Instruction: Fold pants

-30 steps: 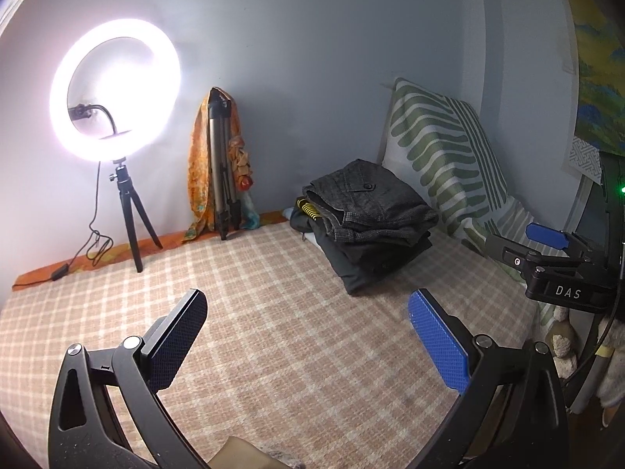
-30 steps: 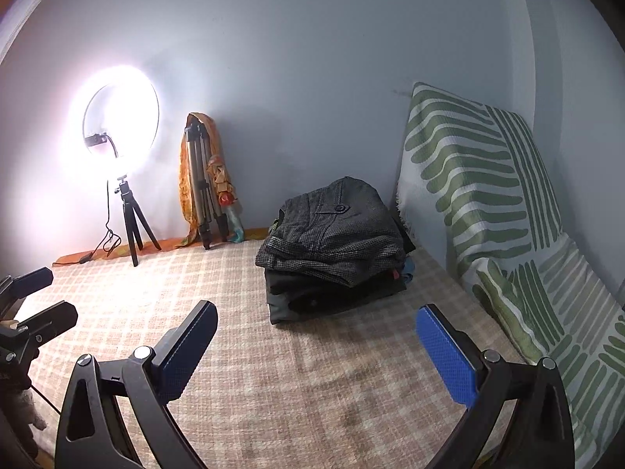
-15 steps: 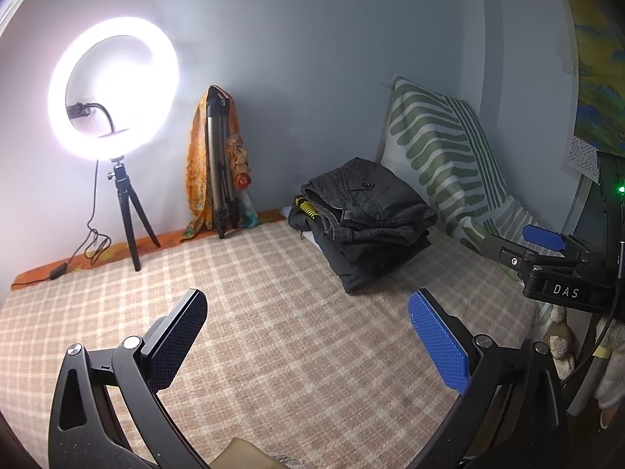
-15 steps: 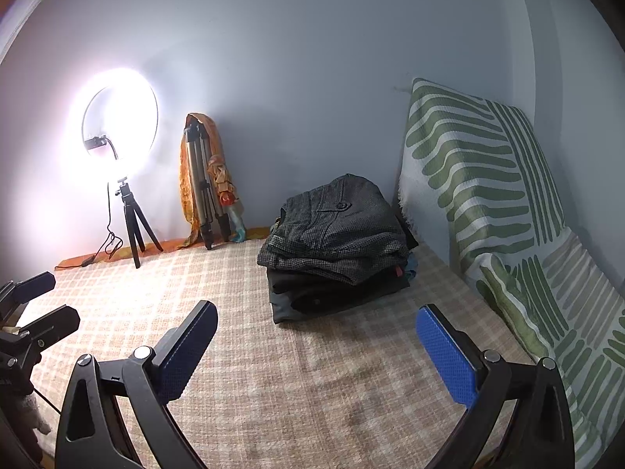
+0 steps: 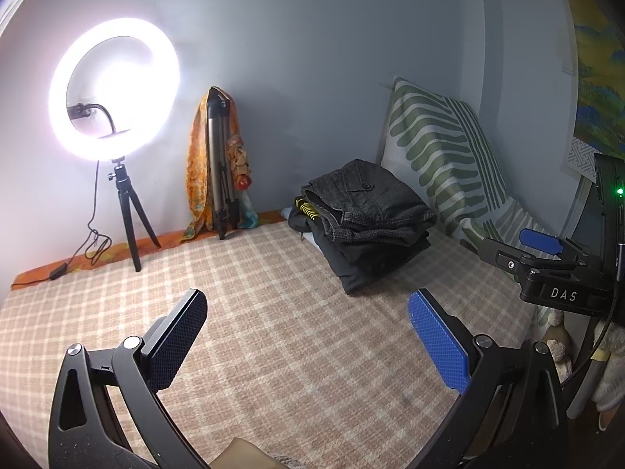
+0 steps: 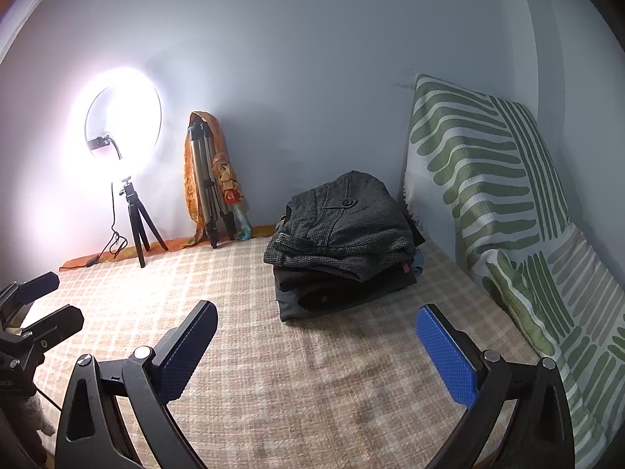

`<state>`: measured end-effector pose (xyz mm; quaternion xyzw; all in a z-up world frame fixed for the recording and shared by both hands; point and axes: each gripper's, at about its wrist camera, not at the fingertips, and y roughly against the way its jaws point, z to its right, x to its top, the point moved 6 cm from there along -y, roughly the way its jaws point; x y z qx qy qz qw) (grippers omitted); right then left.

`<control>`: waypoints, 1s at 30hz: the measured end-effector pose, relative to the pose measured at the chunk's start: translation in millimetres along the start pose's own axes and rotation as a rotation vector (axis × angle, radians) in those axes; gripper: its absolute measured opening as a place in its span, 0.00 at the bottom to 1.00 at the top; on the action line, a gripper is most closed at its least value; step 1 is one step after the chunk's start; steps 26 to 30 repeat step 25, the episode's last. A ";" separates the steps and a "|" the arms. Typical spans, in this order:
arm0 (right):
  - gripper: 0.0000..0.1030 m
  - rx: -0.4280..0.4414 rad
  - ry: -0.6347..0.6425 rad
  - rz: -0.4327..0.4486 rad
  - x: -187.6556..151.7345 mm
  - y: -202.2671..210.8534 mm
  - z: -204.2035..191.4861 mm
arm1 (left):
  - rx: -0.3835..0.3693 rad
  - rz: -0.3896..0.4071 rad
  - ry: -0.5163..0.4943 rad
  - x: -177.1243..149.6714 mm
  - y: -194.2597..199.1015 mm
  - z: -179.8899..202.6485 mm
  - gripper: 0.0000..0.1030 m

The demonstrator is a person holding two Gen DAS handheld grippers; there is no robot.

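Checked beige bedding [image 5: 273, 312] fills the left wrist view, spread flat under a glowing ring light [image 5: 113, 88] on its small tripod, apparently set there to light the work area. Beside it a folded tripod [image 5: 220, 168] draped in orange cloth leans on the grey wall. At the far edge, just beside a green-striped pillow [image 5: 441, 156], a stack of folded clothes [image 5: 367, 230] sits out of the way of the open middle; the top piece, grey checked pants [image 5: 371, 199], lies folded, button pocket up. Its long side appears to run from near left to far right, towards the pillow. The left gripper [image 5: 308, 336] hangs over the bare bedding with jaws spread wide and nothing between them. From the right wrist view, the right gripper [image 6: 316, 338] is likewise wide apart and empty, aimed at the same stack [image 6: 343, 250], which lies a short way ahead, its pocketed top fold [image 6: 343, 215] sloping down towards the camera. With the pants lying folded and both tools idle, the scene fits either a fold just set on the pile or a pause before another garment is taken up.
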<state>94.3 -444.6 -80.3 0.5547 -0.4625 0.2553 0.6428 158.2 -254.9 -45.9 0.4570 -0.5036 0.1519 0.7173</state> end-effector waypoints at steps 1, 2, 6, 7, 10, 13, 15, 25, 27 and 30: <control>1.00 0.000 -0.003 -0.001 -0.2 0.0 0.1 | 0.002 -0.001 0.000 0.1 -0.1 -0.4 1.00; 1.00 0.001 -0.008 -0.003 -0.5 0.1 0.3 | 0.002 0.000 -0.001 0.3 -0.1 -0.5 1.00; 1.00 0.007 -0.018 -0.007 -1.7 0.6 0.6 | 0.000 0.000 0.001 0.1 0.1 -0.2 1.00; 1.00 0.006 -0.016 -0.008 -1.7 0.8 0.0 | 0.000 0.000 0.001 0.1 0.2 0.1 1.00; 1.00 0.006 -0.017 -0.008 -1.5 0.1 0.5 | 0.003 0.003 -0.003 0.7 0.7 0.3 1.00; 1.00 0.007 -0.016 -0.009 -1.7 0.0 -0.1 | 0.004 0.003 -0.001 1.9 0.8 -0.9 1.00; 1.00 0.009 -0.019 -0.010 -1.9 0.0 -0.2 | 0.007 0.006 0.000 1.5 1.4 -1.1 1.00; 1.00 0.013 -0.022 -0.015 -3.3 -2.4 -1.0 | 0.000 0.011 -0.005 3.1 1.5 -0.1 1.00; 1.00 0.013 -0.022 -0.015 -3.3 -2.4 -1.0 | 0.000 0.011 -0.005 3.1 1.5 -0.1 1.00; 1.00 0.013 -0.022 -0.015 -3.3 -2.4 -1.0 | 0.000 0.011 -0.005 3.1 1.5 -0.1 1.00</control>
